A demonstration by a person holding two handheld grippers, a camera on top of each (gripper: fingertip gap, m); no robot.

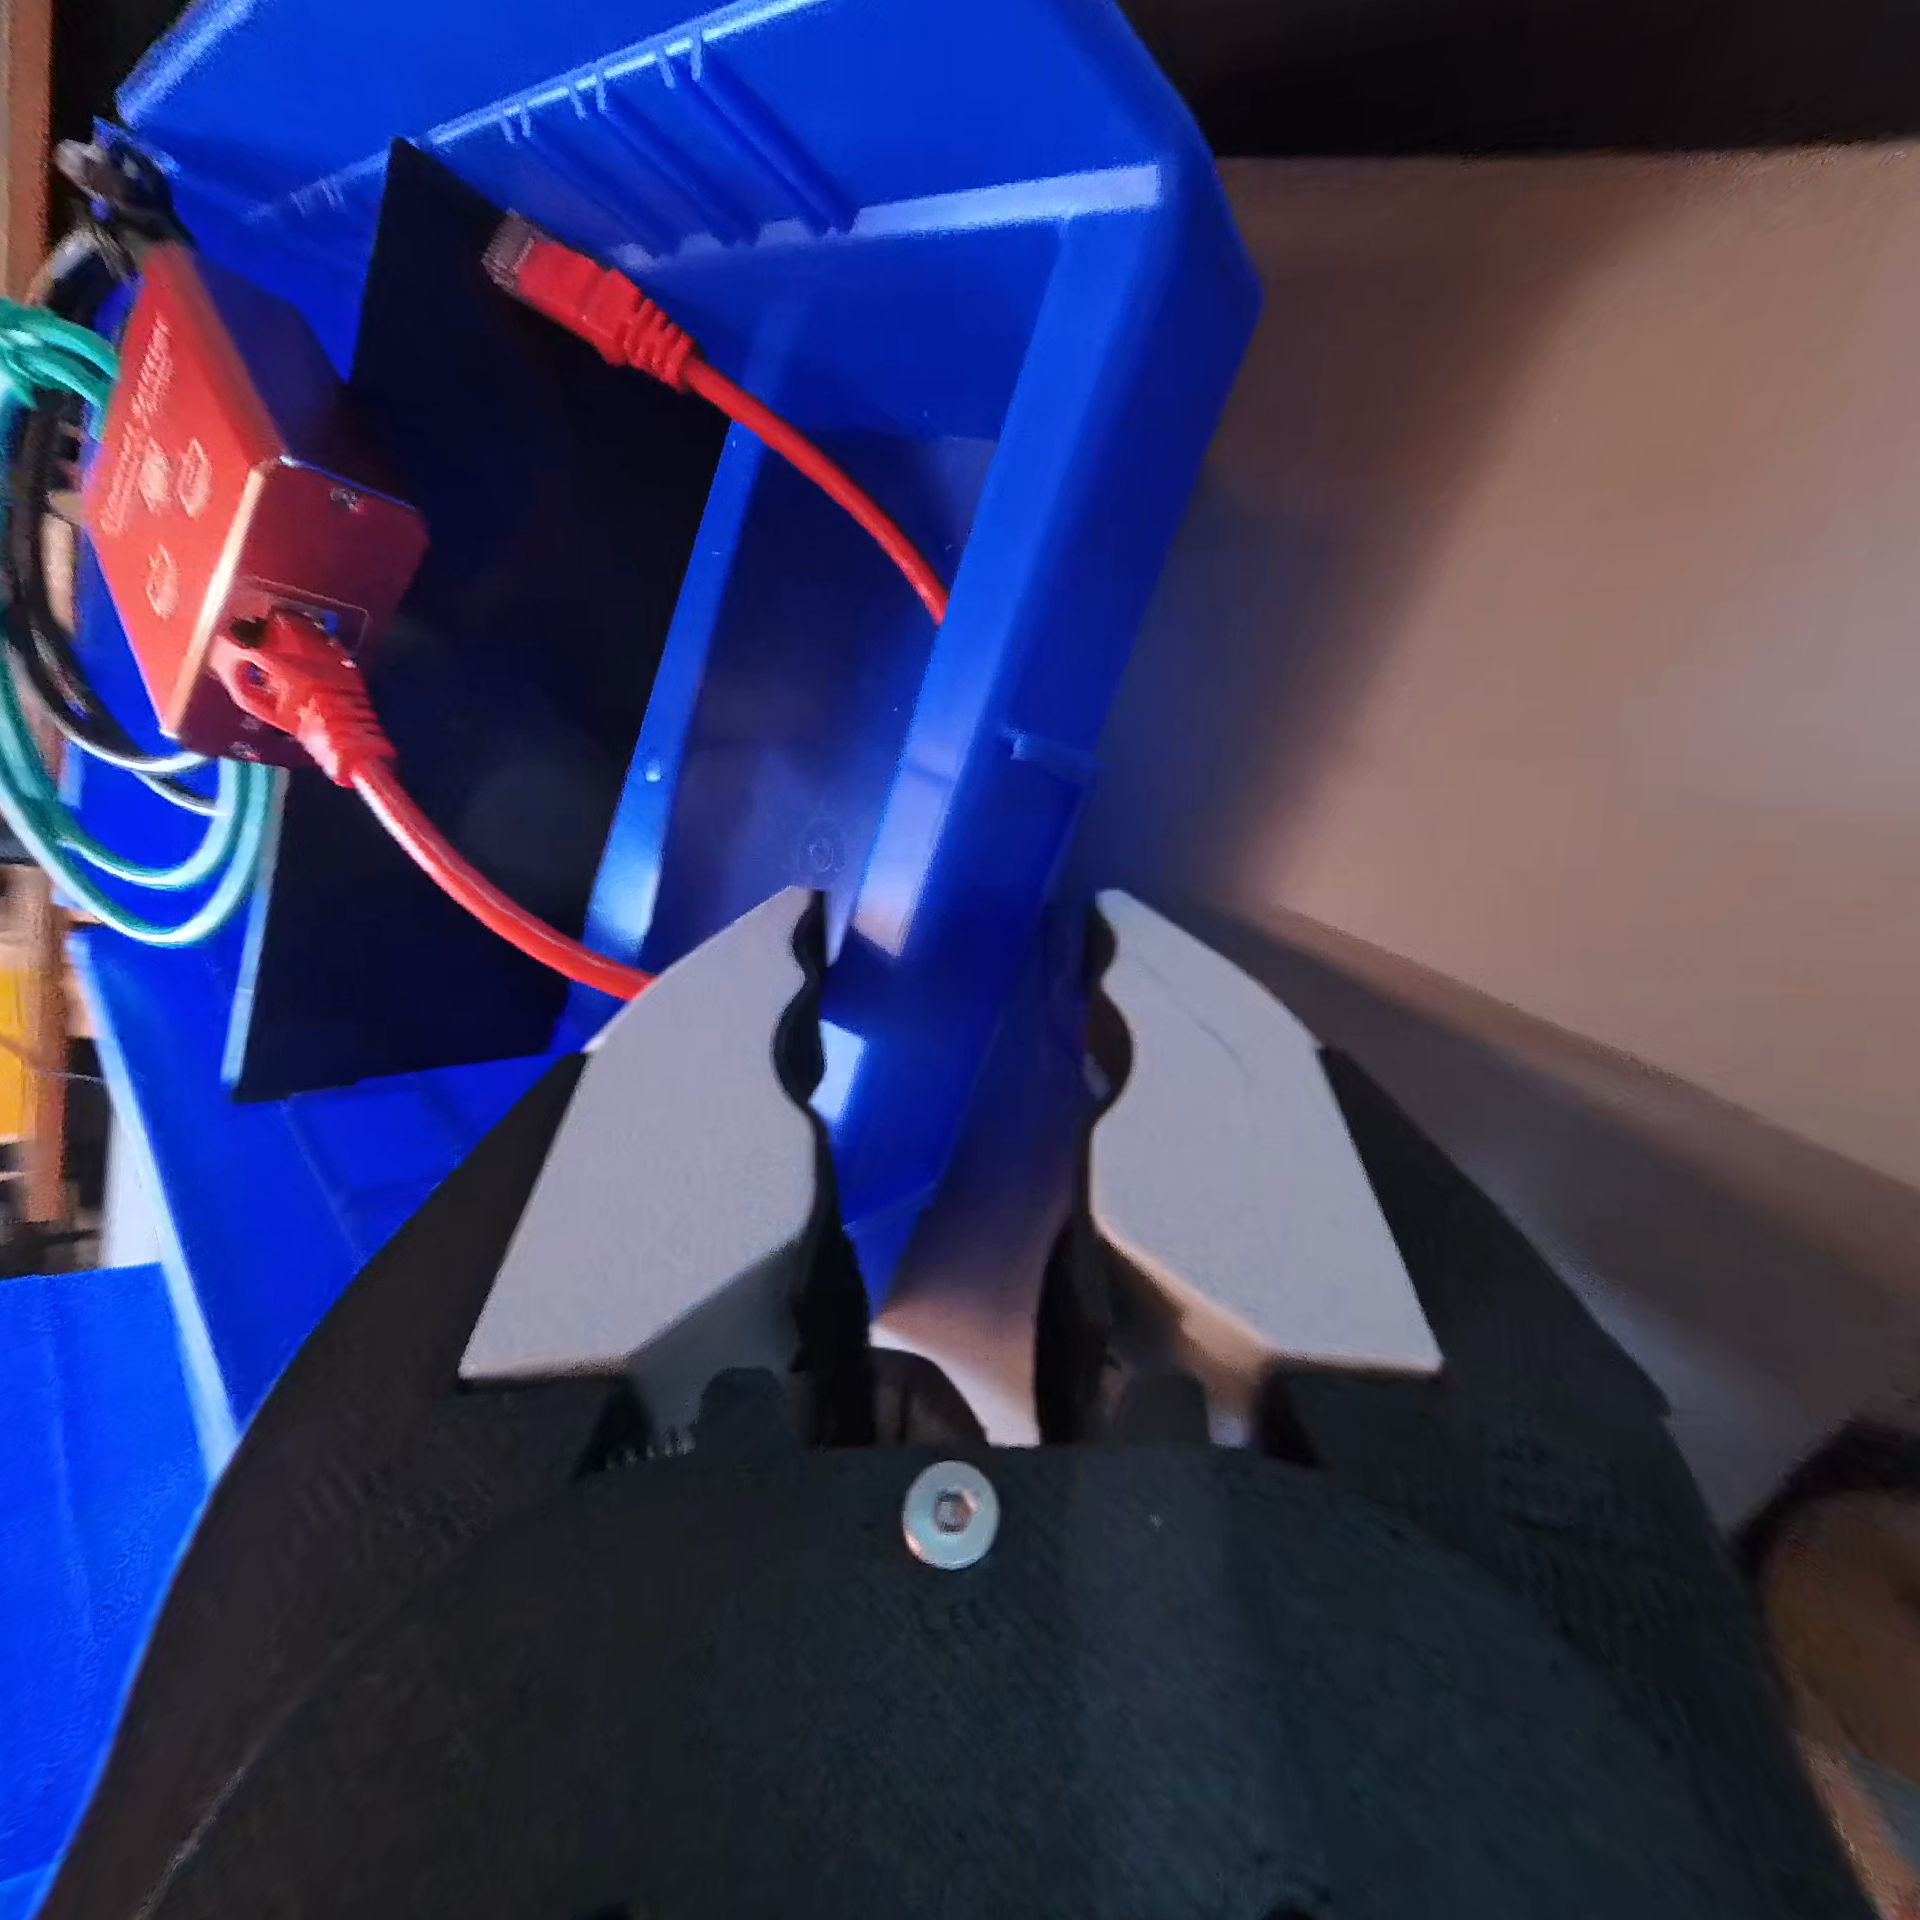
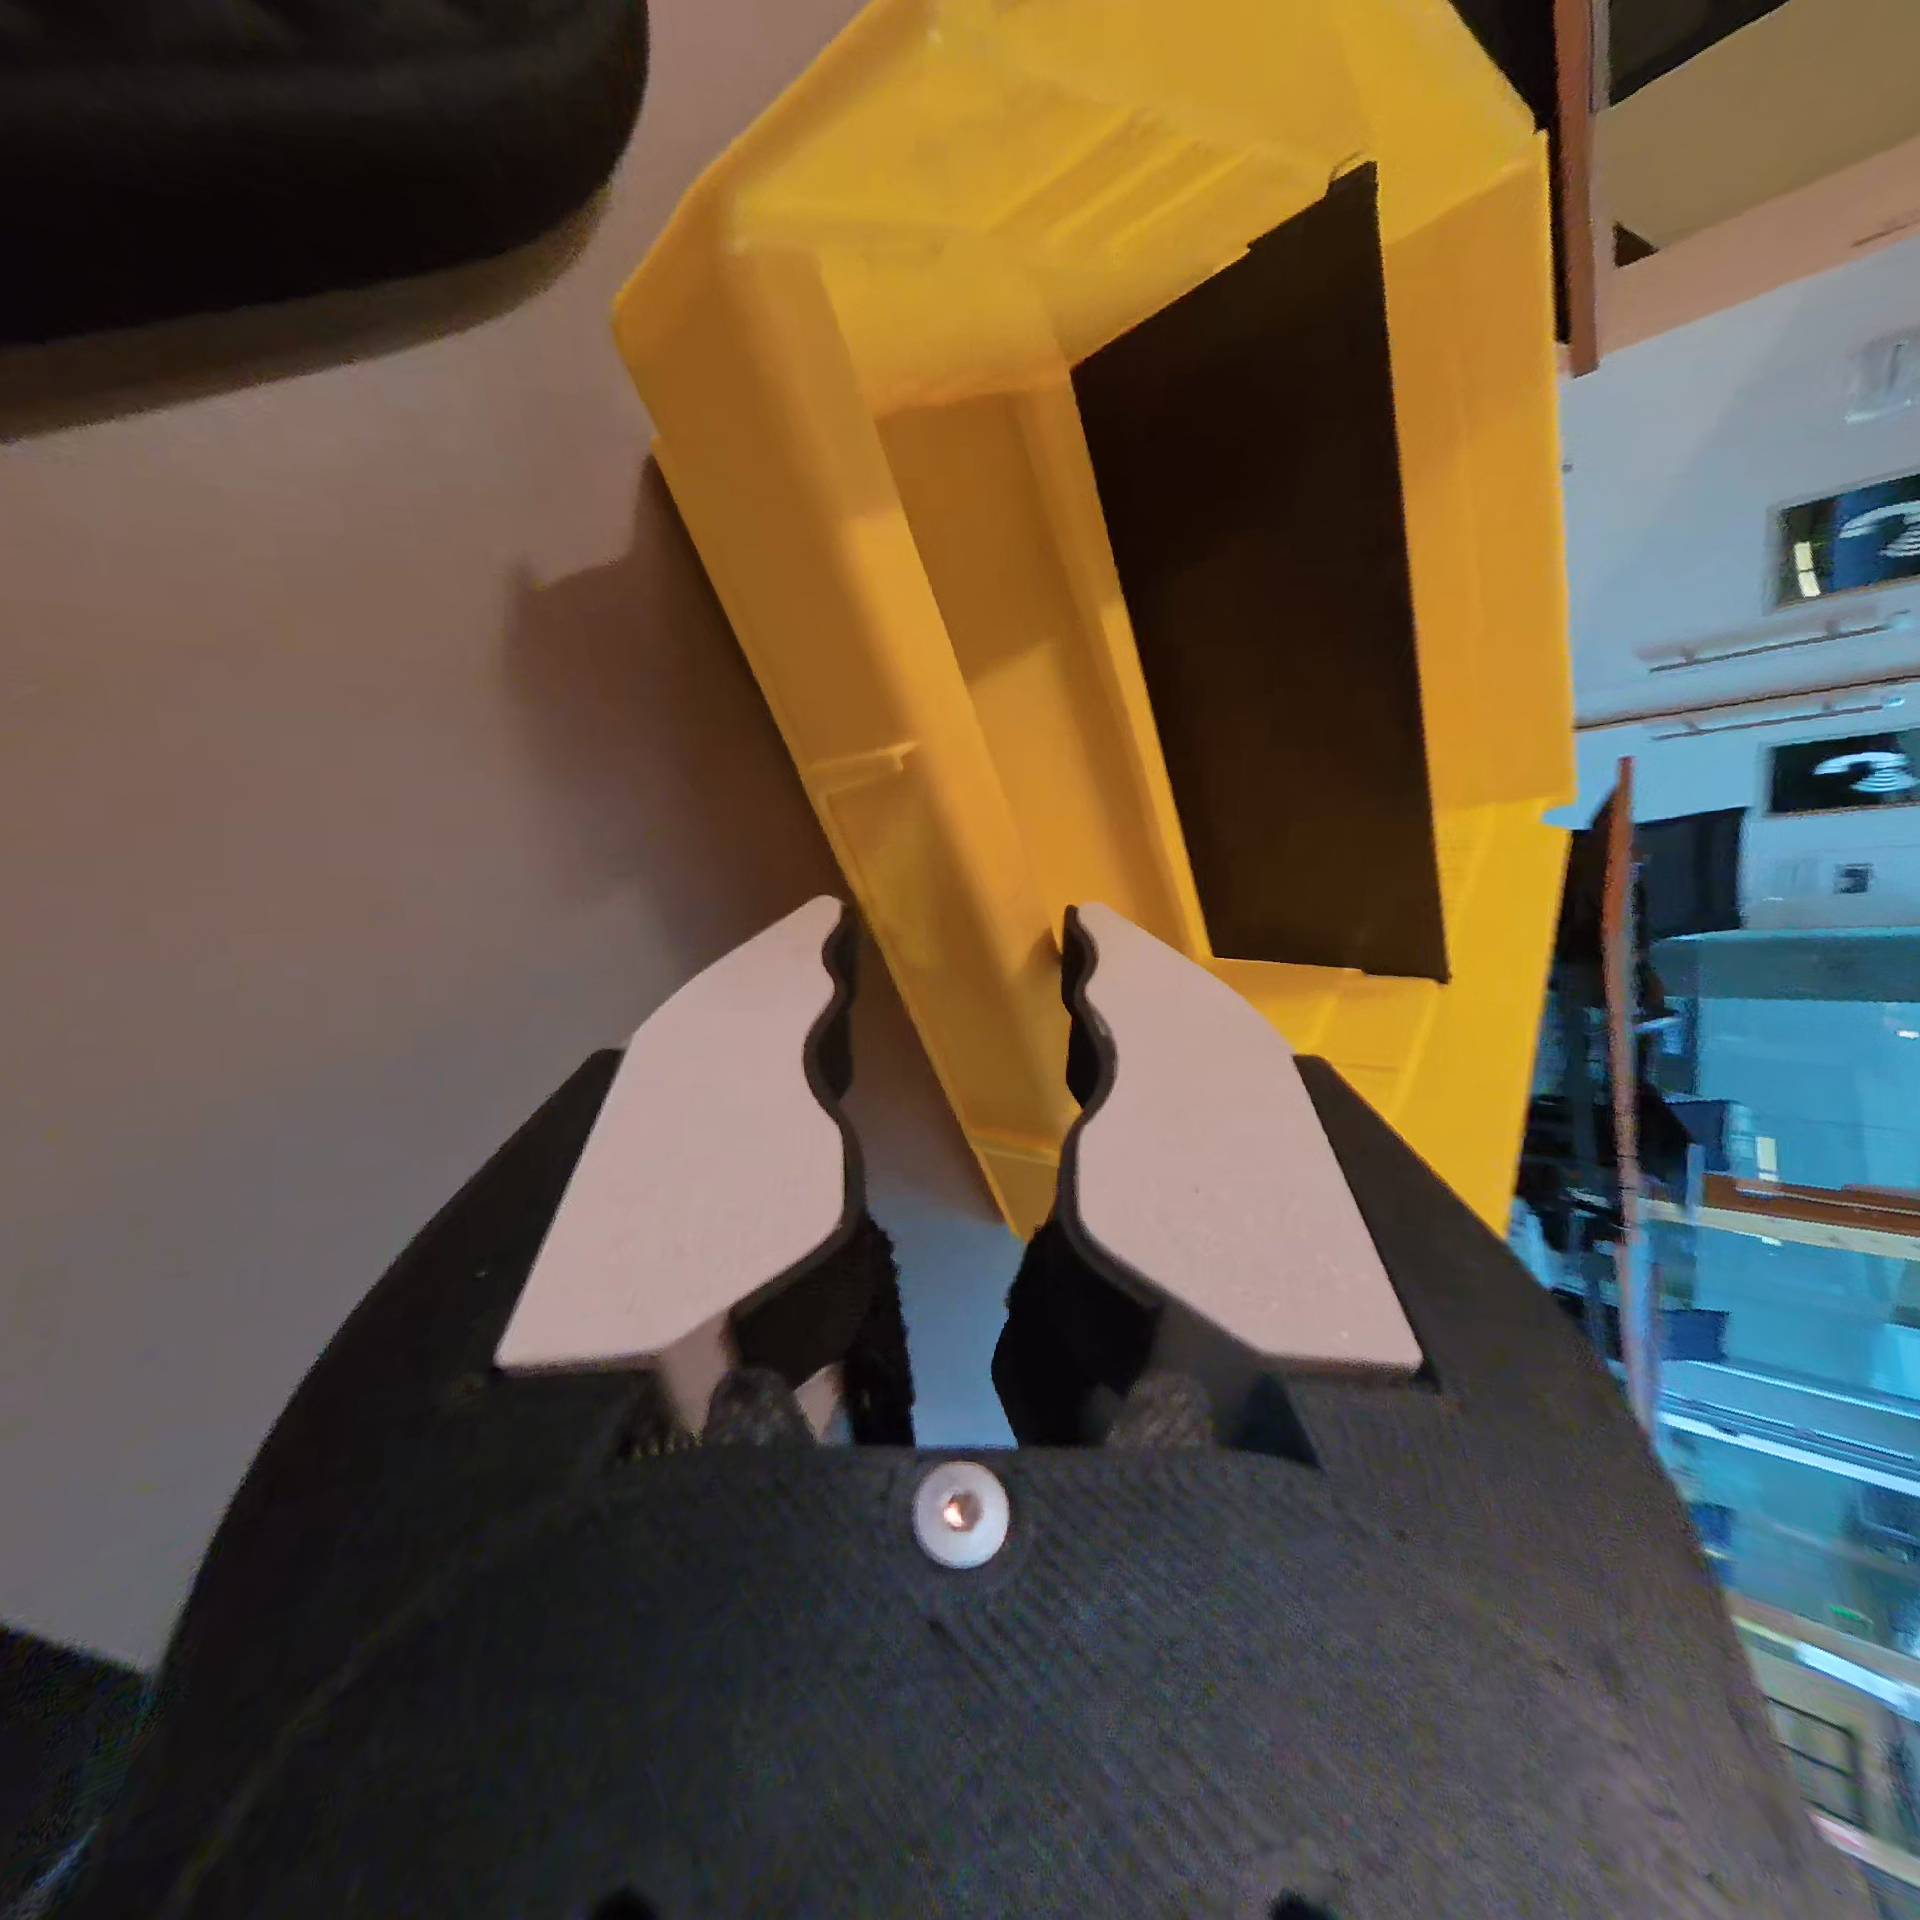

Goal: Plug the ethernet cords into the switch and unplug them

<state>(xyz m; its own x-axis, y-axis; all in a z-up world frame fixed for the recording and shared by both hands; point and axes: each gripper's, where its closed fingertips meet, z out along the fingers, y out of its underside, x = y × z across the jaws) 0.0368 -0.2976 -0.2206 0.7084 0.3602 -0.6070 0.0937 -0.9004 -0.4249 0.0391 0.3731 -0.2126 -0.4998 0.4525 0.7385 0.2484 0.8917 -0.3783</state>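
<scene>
My left gripper (image 1: 956,914) fills the lower half of its frame, and between its fingers (image 1: 707,1091) sits the near wall of a big blue bin (image 1: 1039,520). The left finger touches that wall, but the right one is blurred, so I cannot tell whether I am clamping it. The bin runs up and left through the middle of the frame, with a black divider panel (image 1: 520,623) standing inside it.

In the other frame, my right gripper (image 2: 956,925) stands at a narrow gap, straddling the edge of a yellow bin (image 2: 831,520) that rises toward the upper right. My right finger (image 2: 1195,1122) touches that edge; the left one shows a sliver of gap, so a firm hold is unclear. A dark panel (image 2: 1278,623) stands inside this bin as well.

At the left edge of the left frame sits the red switch (image 1: 218,520). A red ethernet cord (image 1: 468,883) is plugged into its near end, and it loops to a free plug (image 1: 582,291) lying in the upper middle. Green wires (image 1: 135,862) curl under the switch at far left.
</scene>
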